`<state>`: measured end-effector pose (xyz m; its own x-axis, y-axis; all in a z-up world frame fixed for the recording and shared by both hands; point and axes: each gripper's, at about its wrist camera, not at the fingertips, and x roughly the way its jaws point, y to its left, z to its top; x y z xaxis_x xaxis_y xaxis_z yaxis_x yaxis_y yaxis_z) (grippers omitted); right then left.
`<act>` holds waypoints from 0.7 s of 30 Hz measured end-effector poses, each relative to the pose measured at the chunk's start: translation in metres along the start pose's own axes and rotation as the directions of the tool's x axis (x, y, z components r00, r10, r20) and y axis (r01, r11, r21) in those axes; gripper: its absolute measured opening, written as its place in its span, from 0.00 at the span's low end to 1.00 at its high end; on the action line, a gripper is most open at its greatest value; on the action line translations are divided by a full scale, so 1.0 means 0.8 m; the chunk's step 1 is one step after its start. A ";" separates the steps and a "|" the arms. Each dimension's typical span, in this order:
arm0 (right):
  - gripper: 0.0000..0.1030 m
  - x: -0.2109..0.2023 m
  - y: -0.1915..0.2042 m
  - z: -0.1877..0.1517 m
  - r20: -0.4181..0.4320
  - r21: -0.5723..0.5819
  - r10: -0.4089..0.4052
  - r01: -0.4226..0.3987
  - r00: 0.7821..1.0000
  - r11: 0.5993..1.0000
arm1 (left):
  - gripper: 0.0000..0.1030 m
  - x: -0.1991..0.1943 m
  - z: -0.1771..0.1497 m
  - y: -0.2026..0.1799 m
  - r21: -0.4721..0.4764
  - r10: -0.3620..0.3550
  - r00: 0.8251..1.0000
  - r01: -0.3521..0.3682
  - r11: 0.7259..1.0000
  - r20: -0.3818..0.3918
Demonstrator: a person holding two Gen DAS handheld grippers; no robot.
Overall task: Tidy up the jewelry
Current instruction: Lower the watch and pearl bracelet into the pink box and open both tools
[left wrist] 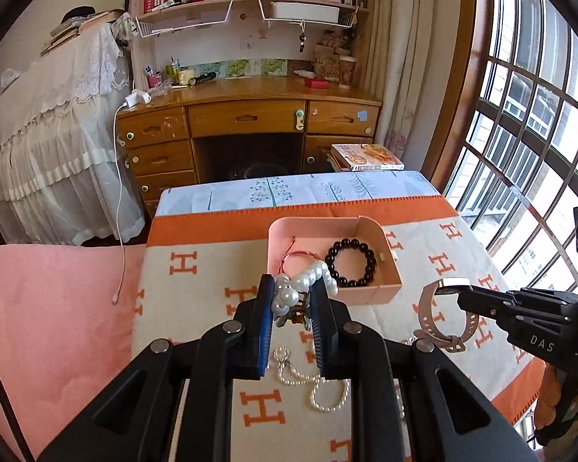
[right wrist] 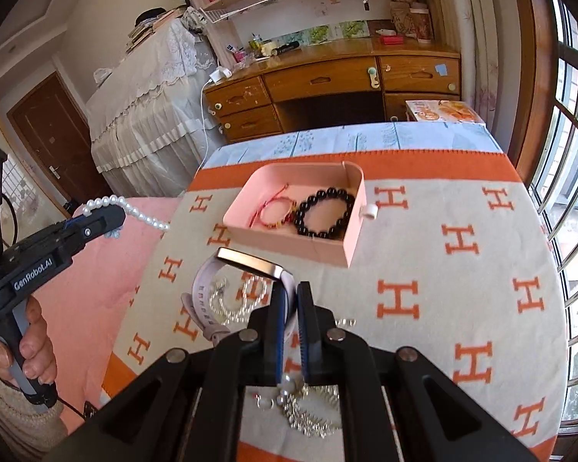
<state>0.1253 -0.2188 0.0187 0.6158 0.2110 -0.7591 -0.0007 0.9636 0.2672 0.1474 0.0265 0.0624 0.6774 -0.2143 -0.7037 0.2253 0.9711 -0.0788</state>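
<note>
A pink tray (left wrist: 370,295) (right wrist: 246,231) sits on the orange-and-white blanket and holds a black bead bracelet (left wrist: 350,263) (right wrist: 325,211) and a red cord bracelet (left wrist: 294,258) (right wrist: 273,206). My left gripper (left wrist: 292,296) (right wrist: 115,211) is shut on a pearl bracelet (left wrist: 300,285) (right wrist: 135,208), held in the air just short of the tray's near edge. My right gripper (right wrist: 289,300) (left wrist: 456,292) is shut on the strap of a pale watch (right wrist: 246,265) (left wrist: 439,315), lifted above the blanket in front of the tray.
A thin pearl necklace (left wrist: 312,381) (right wrist: 239,300) and silver chain pieces (right wrist: 308,408) lie on the blanket (left wrist: 196,346) near me. A pink cushion (left wrist: 57,327) is on the left. A wooden desk (left wrist: 250,115) stands behind; the window is at right.
</note>
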 end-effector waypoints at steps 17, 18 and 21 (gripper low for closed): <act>0.07 0.149 -0.052 0.085 -0.078 0.199 -0.101 0.115 0.992 0.973 | 0.16 0.210 0.024 -0.013 0.010 -0.039 0.985 0.041 0.999 -0.165; 0.09 0.156 -0.054 0.085 -0.085 0.202 -0.103 0.118 0.991 0.972 | 0.16 0.217 0.022 -0.014 0.015 -0.035 0.984 0.038 0.999 -0.177; 0.14 0.168 -0.059 0.083 -0.115 0.213 -0.097 0.120 0.989 0.970 | 0.45 0.231 0.017 -0.018 0.029 -0.030 0.980 0.036 0.999 -0.198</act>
<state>0.2608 -0.2467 -0.0568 0.5182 0.1337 -0.8447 0.2411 0.9248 0.2942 0.2788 -0.0282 -0.0572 0.5180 -0.2180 -0.8271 0.2701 0.9592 -0.0837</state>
